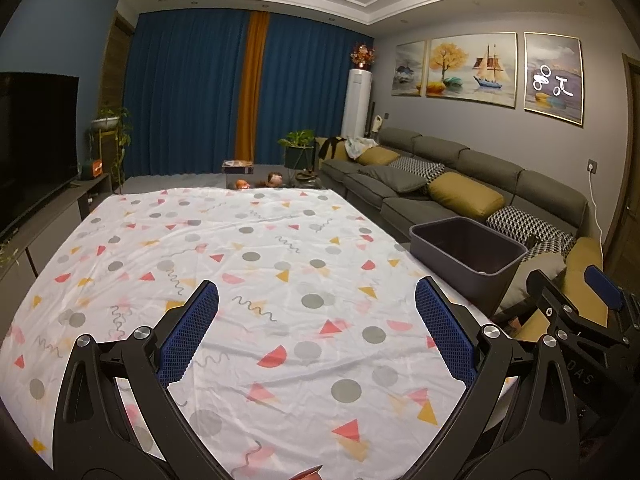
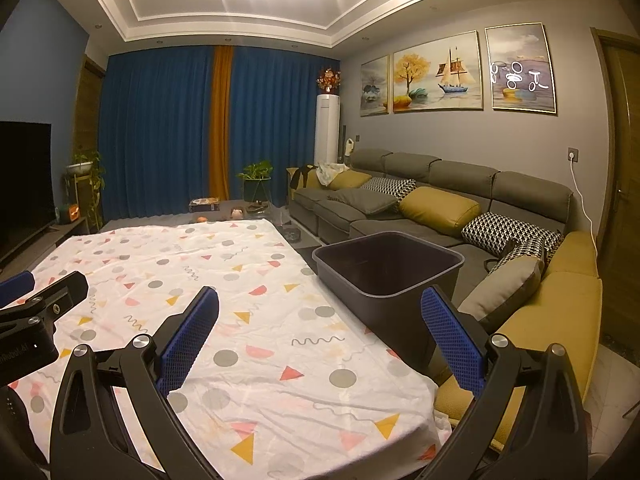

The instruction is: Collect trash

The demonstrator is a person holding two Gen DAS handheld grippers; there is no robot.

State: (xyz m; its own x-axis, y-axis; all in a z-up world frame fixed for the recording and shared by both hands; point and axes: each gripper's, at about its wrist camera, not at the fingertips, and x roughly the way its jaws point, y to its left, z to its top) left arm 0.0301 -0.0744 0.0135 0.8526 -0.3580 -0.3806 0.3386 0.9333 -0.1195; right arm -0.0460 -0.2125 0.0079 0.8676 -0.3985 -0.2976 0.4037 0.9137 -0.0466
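Observation:
My left gripper [image 1: 317, 292] is open above a table covered by a white cloth [image 1: 260, 240] printed with triangles and dots; nothing is between its blue pads. At the table's right edge stands a dark grey plastic bin [image 1: 444, 260], with a small pale scrap showing in its near corner. A small reddish object [image 1: 308, 472] peeks in at the bottom edge below the left gripper. My right gripper [image 2: 320, 296] is open too and holds nothing, hovering over the cloth [image 2: 180, 264] just in front of the bin [image 2: 384, 312]. Each gripper shows in the other's view: the right gripper [image 1: 568, 284] and the left gripper [image 2: 46, 284].
A grey sofa [image 2: 400, 200] with yellow and patterned cushions runs along the right, close behind the bin. A television [image 1: 32, 136] on a low cabinet lines the left wall. Potted plants and small items stand on the floor beyond the table's far edge.

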